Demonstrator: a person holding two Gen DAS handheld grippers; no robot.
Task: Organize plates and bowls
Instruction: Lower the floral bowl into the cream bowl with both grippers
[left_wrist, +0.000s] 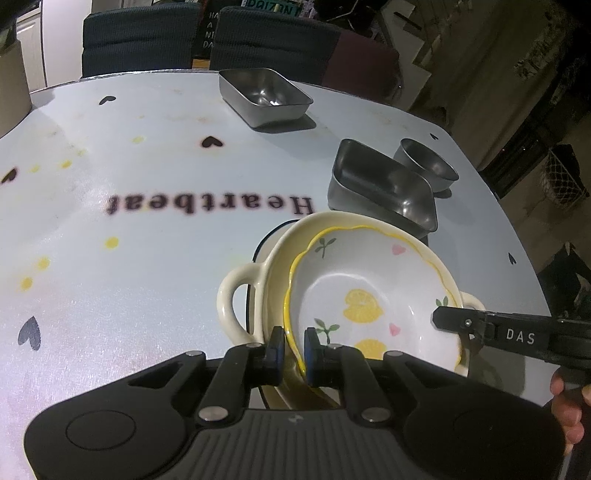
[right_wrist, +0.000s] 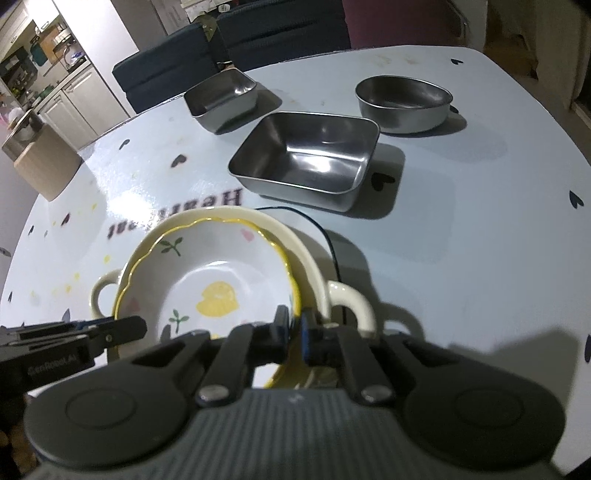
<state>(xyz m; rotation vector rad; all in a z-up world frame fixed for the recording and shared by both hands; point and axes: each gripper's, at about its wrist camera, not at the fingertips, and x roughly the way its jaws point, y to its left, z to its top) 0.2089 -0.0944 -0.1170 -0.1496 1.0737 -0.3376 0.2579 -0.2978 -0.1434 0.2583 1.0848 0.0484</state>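
Note:
A white lemon-print bowl (left_wrist: 365, 295) with a wavy yellow rim sits inside a cream two-handled bowl (left_wrist: 236, 295), which rests on a plate with a dark rim (left_wrist: 264, 242). My left gripper (left_wrist: 293, 345) is shut on the lemon bowl's near rim. My right gripper (right_wrist: 294, 330) is shut on its opposite rim; the lemon bowl (right_wrist: 221, 280) fills the middle of the right wrist view, inside the cream bowl (right_wrist: 351, 299). The right gripper's finger also shows in the left wrist view (left_wrist: 458, 319), and the left gripper's finger in the right wrist view (right_wrist: 122, 328).
Three steel containers stand beyond on the light blue table (left_wrist: 147, 147): a large rectangular tray (right_wrist: 306, 155), a smaller rectangular tray (right_wrist: 221, 98) and a round bowl (right_wrist: 404, 99). A cardboard box (right_wrist: 44, 162) stands at the left edge. Chairs (left_wrist: 147, 40) line the far side.

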